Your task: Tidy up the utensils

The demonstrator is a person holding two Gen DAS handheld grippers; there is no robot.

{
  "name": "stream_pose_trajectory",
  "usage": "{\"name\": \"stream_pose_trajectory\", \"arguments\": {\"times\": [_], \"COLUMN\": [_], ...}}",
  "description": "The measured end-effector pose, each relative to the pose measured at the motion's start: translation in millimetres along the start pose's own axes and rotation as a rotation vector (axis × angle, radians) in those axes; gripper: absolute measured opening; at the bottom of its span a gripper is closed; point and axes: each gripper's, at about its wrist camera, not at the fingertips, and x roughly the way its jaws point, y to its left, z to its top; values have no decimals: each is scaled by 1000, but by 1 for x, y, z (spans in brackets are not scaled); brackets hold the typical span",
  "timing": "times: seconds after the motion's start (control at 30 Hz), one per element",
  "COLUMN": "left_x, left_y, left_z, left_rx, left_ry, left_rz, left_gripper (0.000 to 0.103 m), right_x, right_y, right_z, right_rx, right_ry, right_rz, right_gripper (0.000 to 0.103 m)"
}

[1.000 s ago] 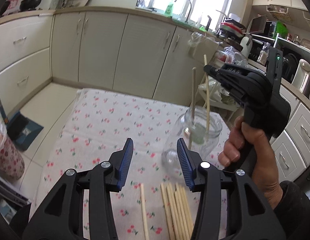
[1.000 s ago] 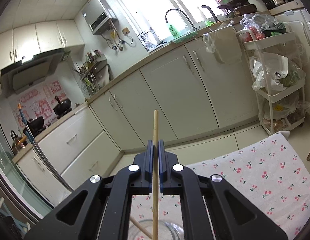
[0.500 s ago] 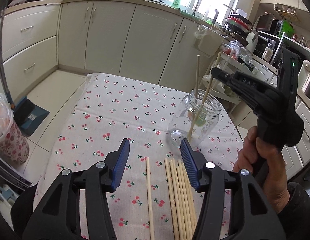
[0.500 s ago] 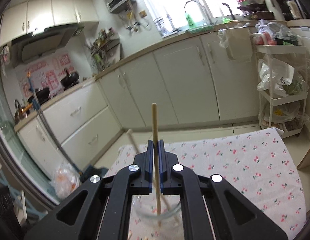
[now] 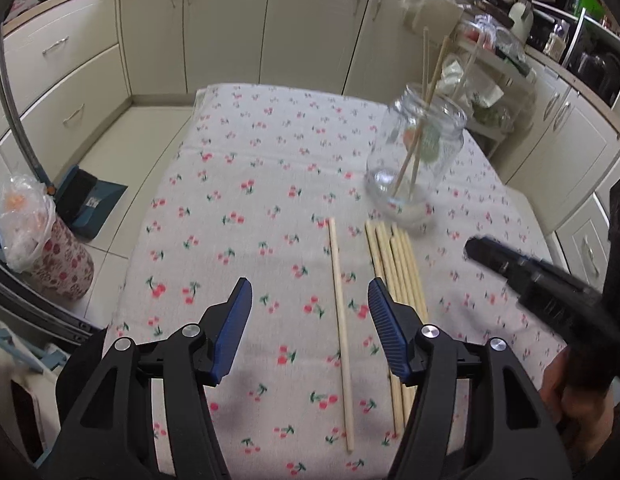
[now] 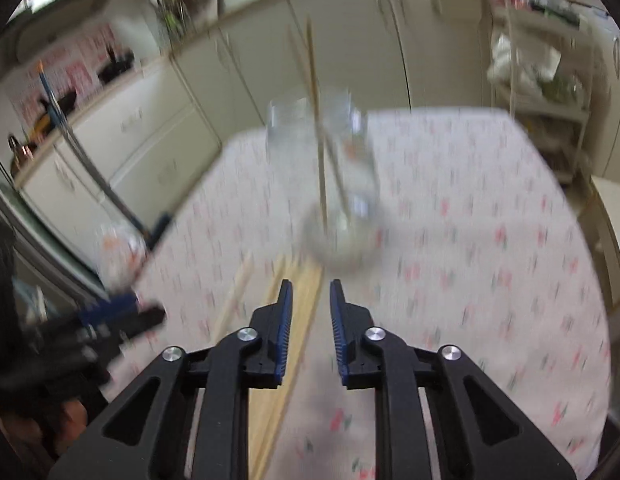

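Cherry-print tablecloth (image 5: 238, 208), chopsticks (image 5: 394, 264), jar (image 5: 420, 152)

you have one glass jar (image 5: 420, 152) on the cherry-print cloth (image 5: 250, 184), with three wooden sticks (image 5: 424, 64) standing in it. one single stick (image 5: 339, 300) lies alone on the cloth. beside it lies one bundle of sticks (image 5: 394, 256), about five, hard to count exactly. you hold two grippers, left (image 5: 308, 308) and right (image 6: 310, 308).
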Motion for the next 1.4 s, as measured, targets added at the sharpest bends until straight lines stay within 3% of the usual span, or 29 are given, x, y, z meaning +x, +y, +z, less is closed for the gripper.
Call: {"name": "stream_pose_trajectory", "arguments": {"times": [0.4,0.8,0.9,1.0,1.07,1.13,1.4], "left_x": [-3,23,38,54,63,72,88], "left_y": [6,-3,-7,-11,-14,-17,-23], "left_z": [-18,-5,5,15,19,24,28], "left_rx": [5,41,53,60,65,81,141], "left_ry": [42,75,88,105,106,110,120], "left_rz": [8,36,41,56,72,79,99], "left_gripper": [63,63,63,63,63,63,63], "right_x": [39,38,40,42,42,39,38], "right_y": [14,6,3,2,3,0,-16], "right_z": [-16,-13,-9,-8,-9,-10,-3], "right_rx": [-35,-103,-100,-115,-137,-154,-116], "right_ry": [92,122,128,123,123,135,162], "right_rz": [-74,-163,-178,-174,-172,-156,-155], "right_gripper": [16,16,29,29,25,11,10]}}
